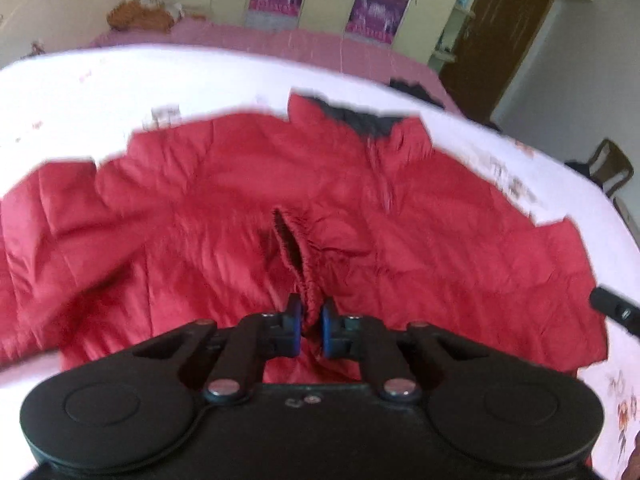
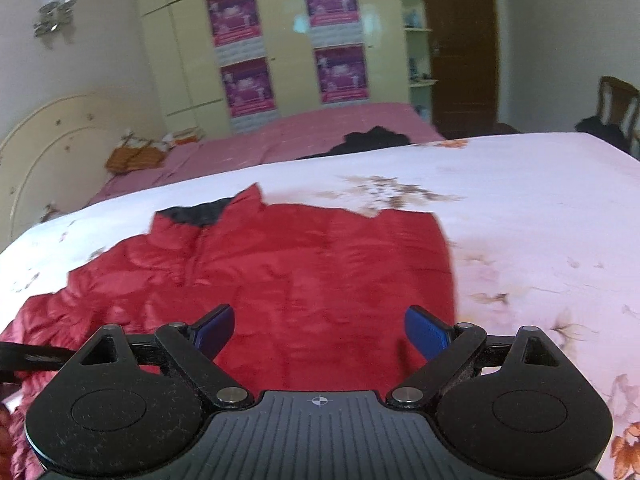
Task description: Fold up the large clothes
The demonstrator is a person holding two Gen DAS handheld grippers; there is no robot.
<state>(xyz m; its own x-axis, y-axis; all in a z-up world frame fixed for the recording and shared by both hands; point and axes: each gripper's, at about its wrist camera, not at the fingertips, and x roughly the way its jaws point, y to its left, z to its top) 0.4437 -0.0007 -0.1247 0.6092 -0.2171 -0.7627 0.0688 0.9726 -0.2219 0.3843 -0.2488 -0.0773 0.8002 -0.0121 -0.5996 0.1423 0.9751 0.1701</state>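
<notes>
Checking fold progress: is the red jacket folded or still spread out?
Partly folded: red jacket lies flat, one sleeve cuff laid across its front.

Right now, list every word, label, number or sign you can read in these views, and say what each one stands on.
None can be read.
Purple posters on the cream wardrobe: print is there, but too blurred to read.
Right claw body: only a small crosshair mark, no letters.
Red jacket and floral bedsheet: no lettering visible.

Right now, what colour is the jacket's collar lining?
Dark grey collar lining on the red jacket; clearest in the right wrist view.
</notes>
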